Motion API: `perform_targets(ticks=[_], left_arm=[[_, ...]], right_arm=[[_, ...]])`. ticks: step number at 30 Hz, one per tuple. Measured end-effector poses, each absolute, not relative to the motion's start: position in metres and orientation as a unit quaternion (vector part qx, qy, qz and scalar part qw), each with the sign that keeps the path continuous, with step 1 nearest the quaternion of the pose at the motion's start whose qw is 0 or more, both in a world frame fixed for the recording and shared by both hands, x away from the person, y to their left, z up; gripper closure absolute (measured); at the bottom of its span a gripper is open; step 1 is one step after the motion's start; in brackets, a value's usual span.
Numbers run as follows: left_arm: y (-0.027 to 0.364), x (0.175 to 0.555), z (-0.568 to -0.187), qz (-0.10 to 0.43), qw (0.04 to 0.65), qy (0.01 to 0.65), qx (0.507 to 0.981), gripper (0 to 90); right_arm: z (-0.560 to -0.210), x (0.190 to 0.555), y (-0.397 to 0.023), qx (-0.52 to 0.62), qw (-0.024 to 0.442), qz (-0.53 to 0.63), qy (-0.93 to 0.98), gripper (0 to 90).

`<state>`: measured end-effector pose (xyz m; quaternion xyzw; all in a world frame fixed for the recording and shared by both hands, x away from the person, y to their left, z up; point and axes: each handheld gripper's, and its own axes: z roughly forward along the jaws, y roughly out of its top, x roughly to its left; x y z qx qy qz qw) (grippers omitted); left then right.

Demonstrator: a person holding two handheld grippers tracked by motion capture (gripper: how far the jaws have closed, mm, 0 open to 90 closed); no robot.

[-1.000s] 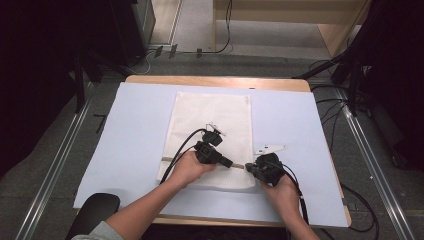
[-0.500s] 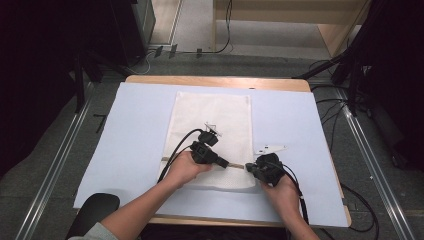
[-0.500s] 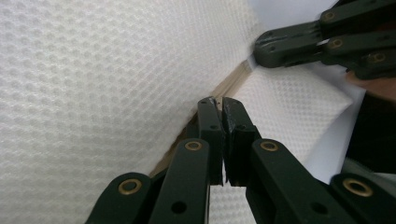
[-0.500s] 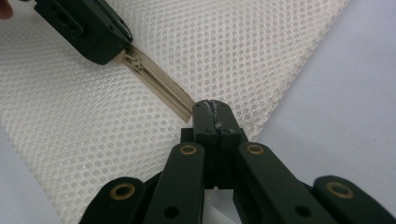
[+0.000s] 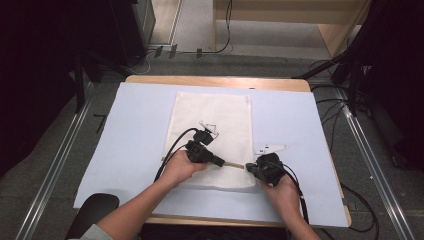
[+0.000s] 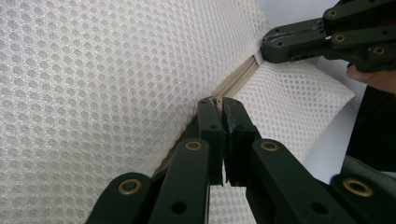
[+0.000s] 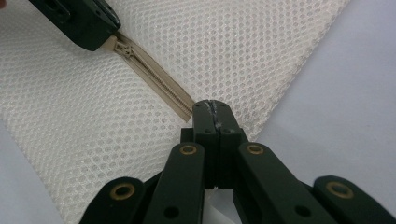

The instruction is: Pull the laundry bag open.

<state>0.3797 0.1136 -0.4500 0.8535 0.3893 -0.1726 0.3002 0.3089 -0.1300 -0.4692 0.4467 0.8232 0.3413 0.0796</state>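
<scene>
A white mesh bag (image 5: 212,137) lies flat on the pale blue sheet (image 5: 125,130) that covers the tabletop (image 5: 215,81), its long axis running from twelve to six o'clock. A beige zipper (image 7: 152,74) crosses the bag near its six o'clock end.

The left hand-held gripper (image 6: 219,105) has its jaws pinched together on the zipper line; in the right gripper view its tip sits right at the slider (image 7: 122,48), so it seems to hold the pull. The right hand-held gripper (image 7: 212,106) is closed on the zipper's end at the bag's three o'clock edge, apparently pinning the tape there.

Judging by this, the work in hand is running the zipper. Between the two tips the teeth look meshed, so that stretch is zipped. Whether the part on the nine o'clock side of the slider is open or shut cannot be told, since the left hand (image 5: 180,167) and its hand-held gripper cover it. If the aim is to close the bag, the slider has only a short way left toward three o'clock; if the aim is to open it, most of the travel remains.

The bag lies flat with no bulge, and nothing shows through the mesh, so it appears to hold nothing.
</scene>
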Motion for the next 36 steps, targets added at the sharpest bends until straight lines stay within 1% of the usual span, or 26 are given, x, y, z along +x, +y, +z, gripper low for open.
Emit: perform_targets(ticks=[12, 21, 26, 36], left_arm=[[0.117, 0.380, -0.452, -0.186, 0.302, 0.391, 0.850, 89.8], [0.117, 0.379, -0.452, -0.173, 0.303, 0.396, 0.849, 89.9], [0.114, 0.380, -0.456, -0.185, 0.304, 0.399, 0.845, 89.6], [0.104, 0.377, -0.459, -0.171, 0.303, 0.395, 0.850, 87.4]], right_arm=[[-0.469, 0.310, -0.131, 0.446, 0.075, 0.343, 0.823, 90.0], [-0.469, 0.309, -0.132, 0.446, 0.077, 0.343, 0.823, 90.0], [-0.469, 0.309, -0.130, 0.450, 0.077, 0.340, 0.822, 90.0], [-0.469, 0.309, -0.130, 0.447, 0.082, 0.339, 0.823, 90.0]])
